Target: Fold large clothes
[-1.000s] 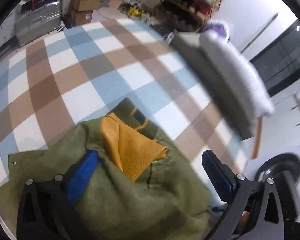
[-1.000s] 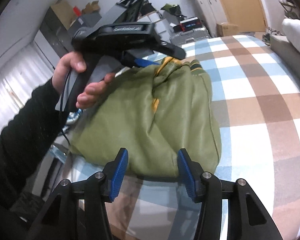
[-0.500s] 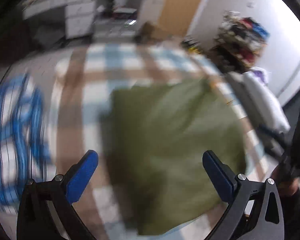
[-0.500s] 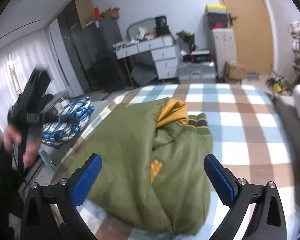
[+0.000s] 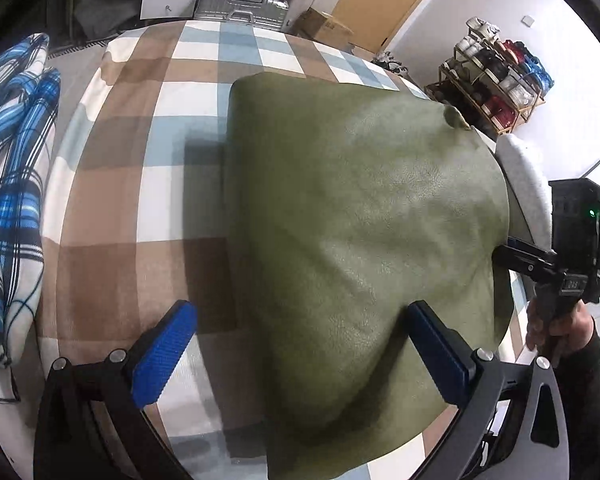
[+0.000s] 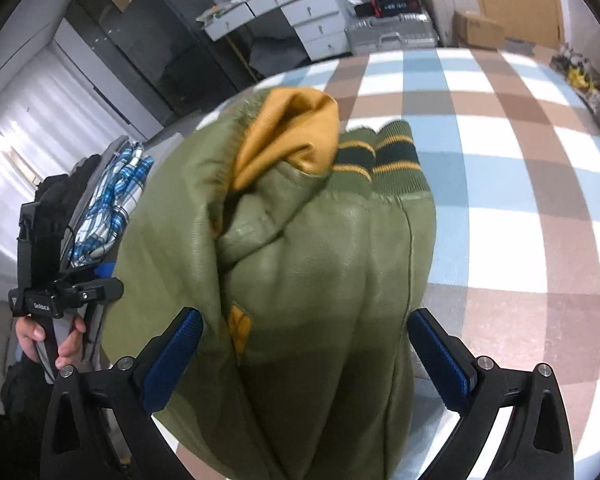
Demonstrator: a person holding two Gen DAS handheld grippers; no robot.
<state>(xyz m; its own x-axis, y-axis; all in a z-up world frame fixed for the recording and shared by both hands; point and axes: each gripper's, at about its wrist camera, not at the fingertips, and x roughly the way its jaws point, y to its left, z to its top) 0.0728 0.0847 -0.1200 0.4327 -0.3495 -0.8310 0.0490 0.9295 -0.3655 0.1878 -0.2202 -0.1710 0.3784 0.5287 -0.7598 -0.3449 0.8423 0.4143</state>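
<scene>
The green jacket [image 6: 308,280] lies folded in a bundle on the checked bed cover [image 6: 520,184], near its left edge. The right gripper [image 6: 306,354], jaws just spread wide, straddles the bundle's near end without pressing it. The left gripper [image 5: 300,354] stands equally wide over the jacket's near edge. Farther off, the mustard lining [image 6: 288,132] and striped ribbing [image 6: 380,156] show.

A folded olive-green jacket [image 5: 360,240] lies on a bed with a brown, blue and white checked cover [image 5: 140,184]. The left gripper [image 5: 300,360] hovers over its near edge, jaws wide apart and holding nothing. At the right edge a hand [image 5: 560,328] holds the right gripper [image 5: 500,254] at the jacket's side. A blue plaid cloth [image 5: 12,184] lies left.
</scene>
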